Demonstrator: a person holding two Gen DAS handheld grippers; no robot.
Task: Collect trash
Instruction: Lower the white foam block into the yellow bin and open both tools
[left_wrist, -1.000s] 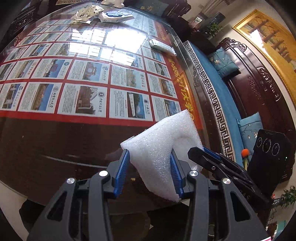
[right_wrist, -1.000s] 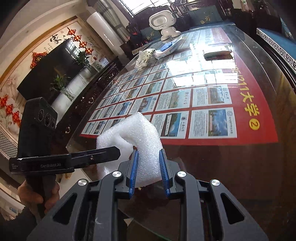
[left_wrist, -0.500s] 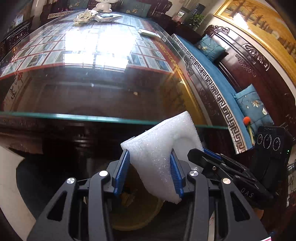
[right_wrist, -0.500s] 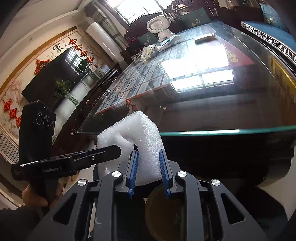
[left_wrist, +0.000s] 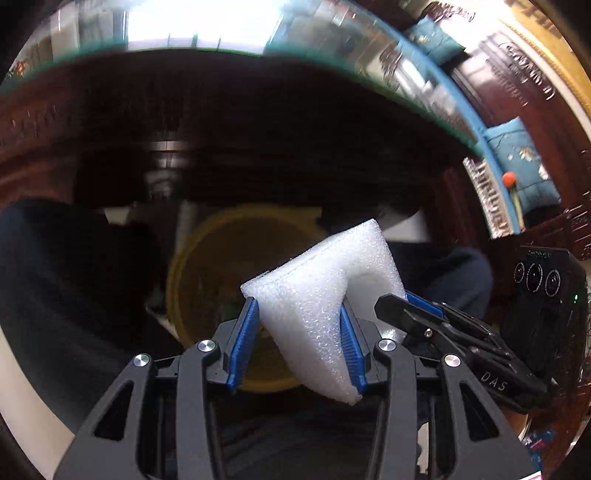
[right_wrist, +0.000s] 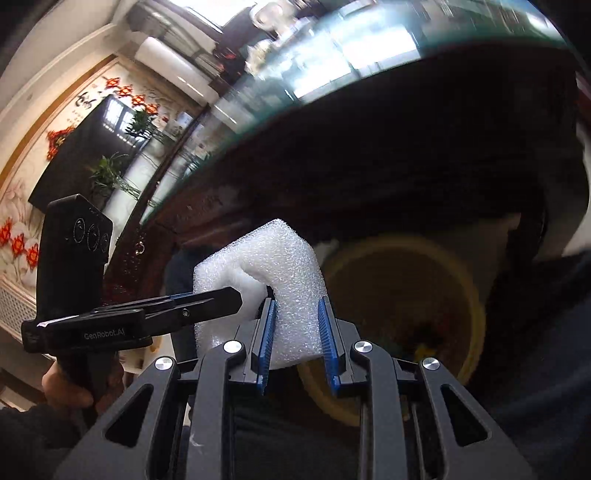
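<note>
A folded piece of white foam (left_wrist: 321, 295) is held by both grippers at once. My left gripper (left_wrist: 297, 332) is shut on one end of it. My right gripper (right_wrist: 297, 334) is shut on the other end of the foam (right_wrist: 284, 273). Both hold it in the air below the table edge, above a round yellow bin (left_wrist: 207, 273). The bin also shows in the right wrist view (right_wrist: 406, 295), with some dim litter inside. The right gripper's fingers (left_wrist: 413, 314) show beside the foam in the left view, and the left gripper's fingers (right_wrist: 207, 301) in the right view.
The glass-topped dark wood table (left_wrist: 258, 51) juts overhead, its edge (right_wrist: 332, 92) close above the bin. A person's dark-clothed legs (left_wrist: 74, 280) flank the bin. A wooden sofa with blue cushions (left_wrist: 517, 166) stands to the right.
Both grippers have carried the foam off the tabletop and down below the table edge. The yellow bin has come into fuller view under the foam.
</note>
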